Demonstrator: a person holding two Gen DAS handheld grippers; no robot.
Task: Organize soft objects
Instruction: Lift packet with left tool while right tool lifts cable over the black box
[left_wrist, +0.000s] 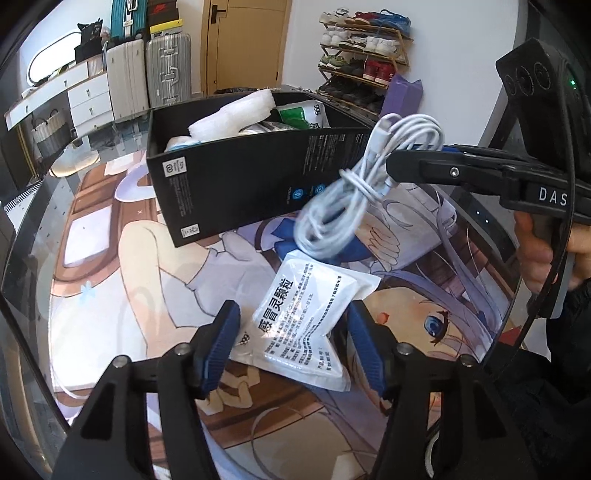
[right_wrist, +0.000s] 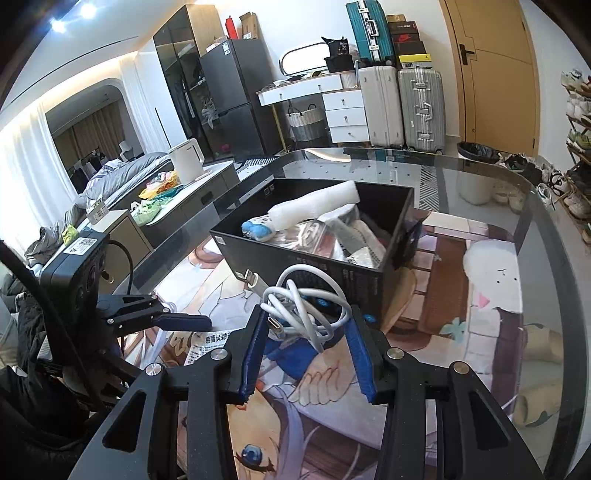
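Observation:
A white sachet packet (left_wrist: 306, 325) with printed text lies flat on the printed mat (left_wrist: 129, 277). My left gripper (left_wrist: 291, 308) stands open around it, and its left pad (left_wrist: 221, 347) is clear of the packet's edge. In the right wrist view the left gripper (right_wrist: 184, 321) shows at the left. A coiled white charging cable (left_wrist: 365, 181) hangs above the mat, in front of the black box (left_wrist: 236, 184). My right gripper (right_wrist: 308, 310) is shut on this cable (right_wrist: 310, 306), and from the left wrist its tips (left_wrist: 391, 164) show. The open black box (right_wrist: 314, 258) holds a white foam roll (right_wrist: 314, 208) and several packets.
The mat covers a glass table (right_wrist: 517, 206) with a rounded edge. A person's hand (left_wrist: 576, 251) holds the right gripper's handle. Suitcases (right_wrist: 402, 107), a drawer unit, a kettle (right_wrist: 186, 160) on a low cabinet and a shoe rack (left_wrist: 365, 66) stand beyond the table.

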